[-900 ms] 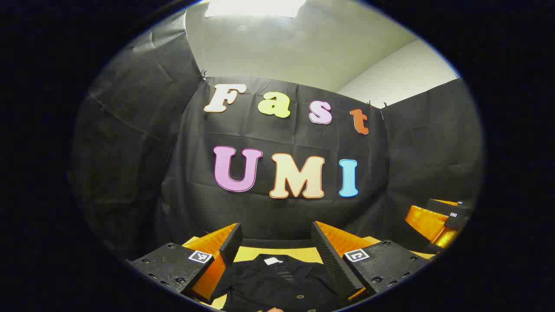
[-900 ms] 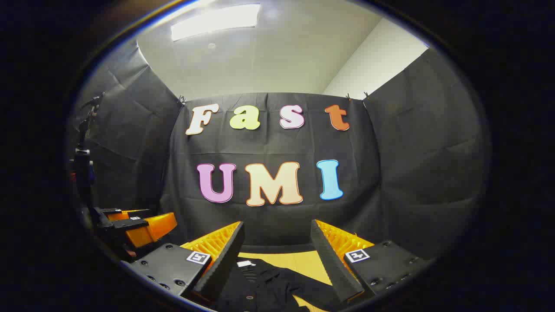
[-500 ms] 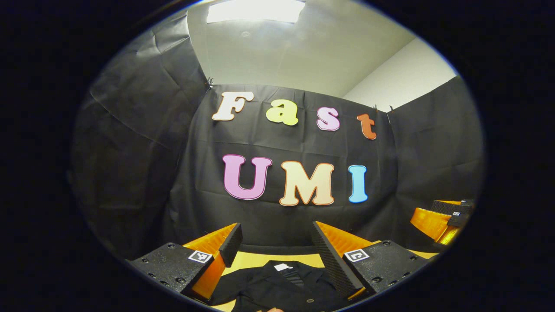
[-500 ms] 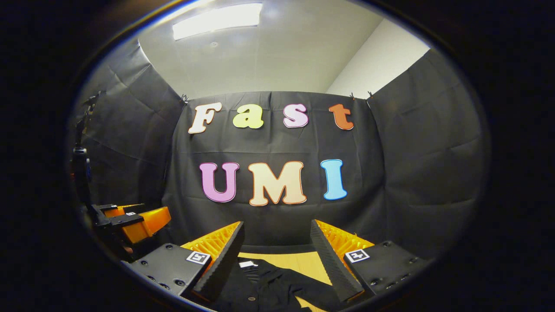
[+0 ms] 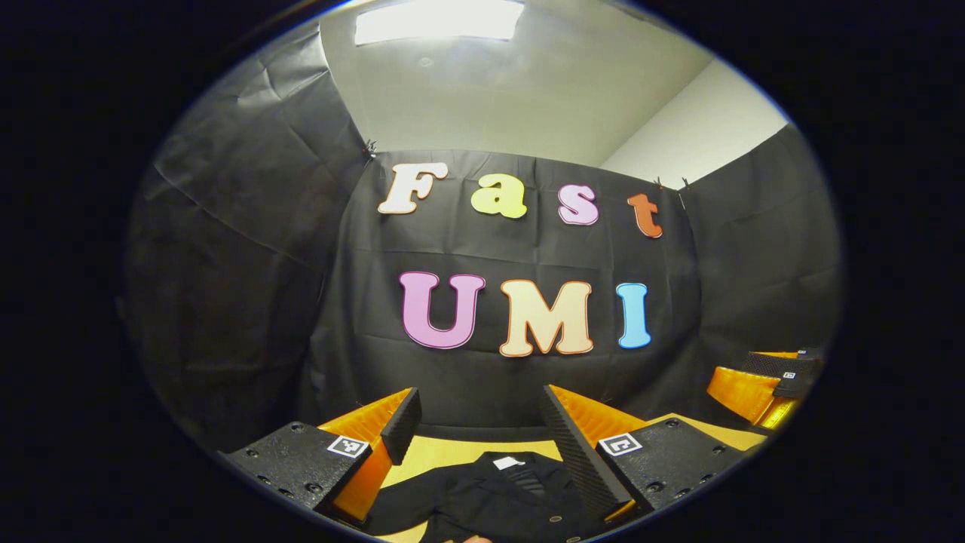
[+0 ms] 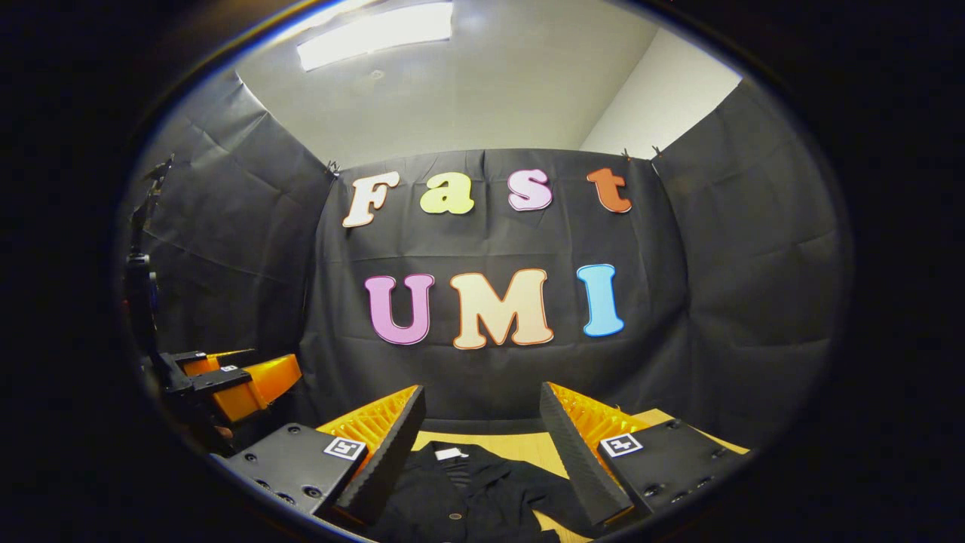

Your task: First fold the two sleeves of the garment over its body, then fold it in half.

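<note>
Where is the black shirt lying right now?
The black shirt lies flat on the yellow table, collar towards the booth's black back wall; it appears low in both gripper views, between the open fingers of the left gripper and right gripper.

The left claw (image 5: 478, 441) is held level, its fingers spread wide apart. The right claw (image 6: 482, 445) is level too, fingers equally wide, gripping nothing.

One black garment (image 5: 490, 501) is being shown lying on one yellow tabletop (image 5: 441, 452), with one white tag (image 5: 507, 463) at its collar. Two tools are being held above it: the left tool (image 5: 482, 426) and the right tool (image 6: 482, 422), each with two fingers spread apart.
</note>
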Available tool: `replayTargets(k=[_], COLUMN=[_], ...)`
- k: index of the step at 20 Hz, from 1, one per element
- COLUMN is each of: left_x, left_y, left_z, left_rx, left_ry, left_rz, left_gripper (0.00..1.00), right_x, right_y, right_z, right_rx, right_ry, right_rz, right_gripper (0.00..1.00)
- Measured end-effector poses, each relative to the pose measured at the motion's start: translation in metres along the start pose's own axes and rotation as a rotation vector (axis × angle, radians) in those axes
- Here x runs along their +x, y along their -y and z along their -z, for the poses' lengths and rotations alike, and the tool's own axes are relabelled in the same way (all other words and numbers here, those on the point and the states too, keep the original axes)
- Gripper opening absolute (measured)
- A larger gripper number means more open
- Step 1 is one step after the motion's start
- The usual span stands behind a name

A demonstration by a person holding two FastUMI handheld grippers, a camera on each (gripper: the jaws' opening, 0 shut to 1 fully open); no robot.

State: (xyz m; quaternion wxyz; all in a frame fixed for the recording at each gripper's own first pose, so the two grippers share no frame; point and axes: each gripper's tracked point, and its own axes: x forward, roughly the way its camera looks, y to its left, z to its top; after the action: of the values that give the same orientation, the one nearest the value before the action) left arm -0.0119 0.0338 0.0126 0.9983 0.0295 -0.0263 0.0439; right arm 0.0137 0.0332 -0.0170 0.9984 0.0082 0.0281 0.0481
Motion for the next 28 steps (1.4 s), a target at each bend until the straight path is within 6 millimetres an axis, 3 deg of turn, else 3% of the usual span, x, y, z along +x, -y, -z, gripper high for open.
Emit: replayTargets(k=[3,6,10,14,21,25,28], left_x=[-0.003,-0.002,-0.001,-0.001,-0.001,0.000,0.002], left_y=[-0.004,-0.006,-0.003,0.004,0.019,0.037,0.049], left_z=[0.002,0.006,0.007,0.006,0.006,0.011,0.013], left_rx=[0.006,0.014,0.026,0.034,0.063,0.075,0.082], left_ry=[-0.004,-0.022,-0.029,-0.024,-0.029,-0.046,-0.055], left_rz=[-0.010,-0.014,-0.017,-0.014,-0.023,-0.018,-0.016], left_gripper=[0.95,0.95,0.96,0.94,0.96,0.94,0.94], right_x=[0.004,0.013,0.023,0.026,0.003,-0.025,-0.047], right_y=[0.000,0.020,0.070,0.136,0.246,0.286,0.305], right_z=[0.004,0.007,0.023,0.053,0.150,0.220,0.263], right_rx=[-0.013,-0.050,-0.097,-0.140,-0.194,-0.134,-0.106], right_ry=[-0.012,-0.011,-0.045,-0.126,-0.382,-0.565,-0.681], right_rz=[-0.006,0.018,0.099,0.198,0.323,0.355,0.370], right_gripper=[0.96,0.99,0.99,0.99,0.99,0.98,1.00])
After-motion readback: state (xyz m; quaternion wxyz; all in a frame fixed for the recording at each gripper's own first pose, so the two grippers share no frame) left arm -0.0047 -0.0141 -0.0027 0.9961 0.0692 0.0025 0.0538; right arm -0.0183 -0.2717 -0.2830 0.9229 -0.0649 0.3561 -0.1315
